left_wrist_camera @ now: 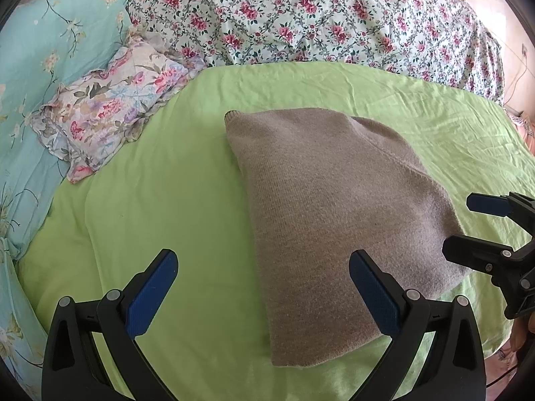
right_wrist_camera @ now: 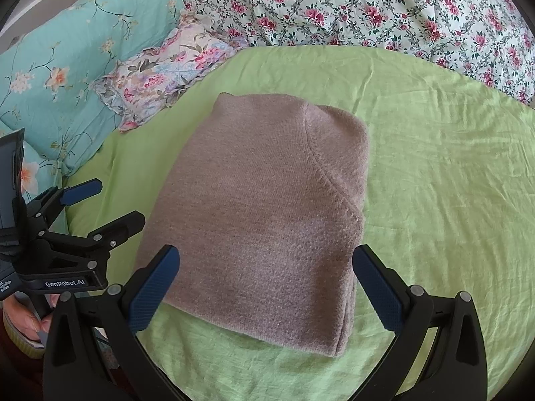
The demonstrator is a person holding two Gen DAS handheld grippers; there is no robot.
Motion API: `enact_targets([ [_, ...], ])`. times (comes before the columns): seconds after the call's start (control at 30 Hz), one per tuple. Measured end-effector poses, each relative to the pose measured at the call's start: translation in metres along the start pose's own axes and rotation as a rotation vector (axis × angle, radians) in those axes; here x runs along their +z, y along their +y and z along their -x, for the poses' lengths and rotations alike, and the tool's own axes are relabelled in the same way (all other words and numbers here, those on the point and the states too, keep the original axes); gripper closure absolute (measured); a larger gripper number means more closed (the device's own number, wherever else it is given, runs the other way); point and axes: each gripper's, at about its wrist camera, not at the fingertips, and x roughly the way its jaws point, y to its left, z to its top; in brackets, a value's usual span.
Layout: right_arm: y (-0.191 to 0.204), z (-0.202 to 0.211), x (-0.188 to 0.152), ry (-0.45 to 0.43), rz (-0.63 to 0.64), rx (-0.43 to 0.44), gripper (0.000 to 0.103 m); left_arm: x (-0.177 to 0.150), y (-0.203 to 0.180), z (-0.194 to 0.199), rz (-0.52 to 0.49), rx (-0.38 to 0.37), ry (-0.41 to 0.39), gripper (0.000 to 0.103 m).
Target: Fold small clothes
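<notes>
Read "GenRobot.AI" in white on the black body of the left gripper (right_wrist_camera: 100, 205), seen from the right wrist view; below it, a second small label, cut off, ending in "System". No other writing legible.

Lay folded into a thick block: a taupe knit sweater (left_wrist_camera: 334, 214), resting on the green sheet (left_wrist_camera: 167, 200) near the middle of the bed, toward its near edge. Showed a curved seam across the upper right of the top layer. Folded edges fairly straight on the left and near sides, rounded at the far right corner.

Hung over the near edge of the sweater: the right gripper (right_wrist_camera: 265, 287), jaws spread wide, blue pads either side of the block's near end, not clearly touching it. Sat at the sweater's near left corner: the left gripper (left_wrist_camera: 262, 292), jaws likewise wide apart and holding nothing, its right finger over the knit. Glimpsed a hand (right_wrist_camera: 28, 317) behind the left gripper's handle.

Left bare: wide wrinkled sheet to the right of the sweater and beyond it. Crowded the far edge: a floral quilt (left_wrist_camera: 317, 16). Lined the left edge: a teal quilt (left_wrist_camera: 50, 50) and a small frilled pillow (left_wrist_camera: 110, 107), well apart from the sweater.
</notes>
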Motion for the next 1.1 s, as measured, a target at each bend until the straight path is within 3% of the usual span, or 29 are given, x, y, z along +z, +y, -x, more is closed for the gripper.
enact_targets([
  [1.1, -0.0008, -0.0004, 0.0011, 0.002, 0.001, 0.003, 0.000, -0.0019, 0.0009, -0.0024, 0.000, 0.000, 0.002, 0.001],
])
